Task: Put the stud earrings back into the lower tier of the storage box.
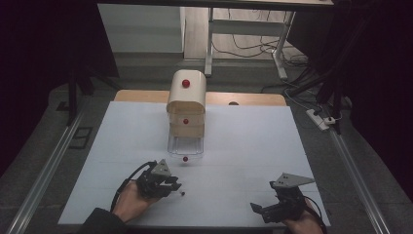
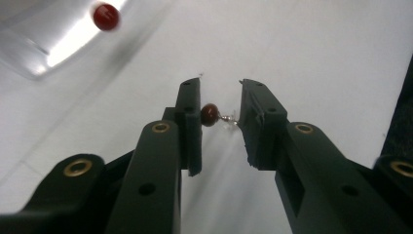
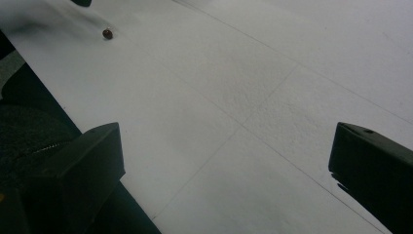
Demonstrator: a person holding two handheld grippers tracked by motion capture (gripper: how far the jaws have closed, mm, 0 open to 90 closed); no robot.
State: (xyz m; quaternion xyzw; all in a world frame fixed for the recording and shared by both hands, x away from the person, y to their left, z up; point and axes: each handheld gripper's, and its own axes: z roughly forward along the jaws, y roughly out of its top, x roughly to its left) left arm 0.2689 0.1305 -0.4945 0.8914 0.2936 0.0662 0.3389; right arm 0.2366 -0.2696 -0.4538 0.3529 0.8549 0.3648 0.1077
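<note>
A small wooden cabinet (image 1: 186,100) with red knobs stands at the table's middle back. Its clear bottom drawer (image 1: 185,146) is pulled out, red knob (image 1: 185,159) forward; the drawer (image 2: 48,46) and knob (image 2: 106,16) also show in the left gripper view. A dark red bead on a silver hook (image 2: 210,114) lies on the white table between the jaws of my left gripper (image 2: 219,87), touching the left jaw. The jaws stand apart, open. From above the bead (image 1: 182,193) sits just beyond the left gripper (image 1: 176,185). My right gripper (image 1: 258,208) rests open near the front edge, jaws wide (image 3: 226,146); the bead (image 3: 107,33) lies far off.
The white table sheet (image 1: 243,146) spreads around the cabinet. The table's front edge (image 3: 97,146) runs close by the right gripper. A desk frame (image 1: 243,44) and cables stand on the floor beyond the table.
</note>
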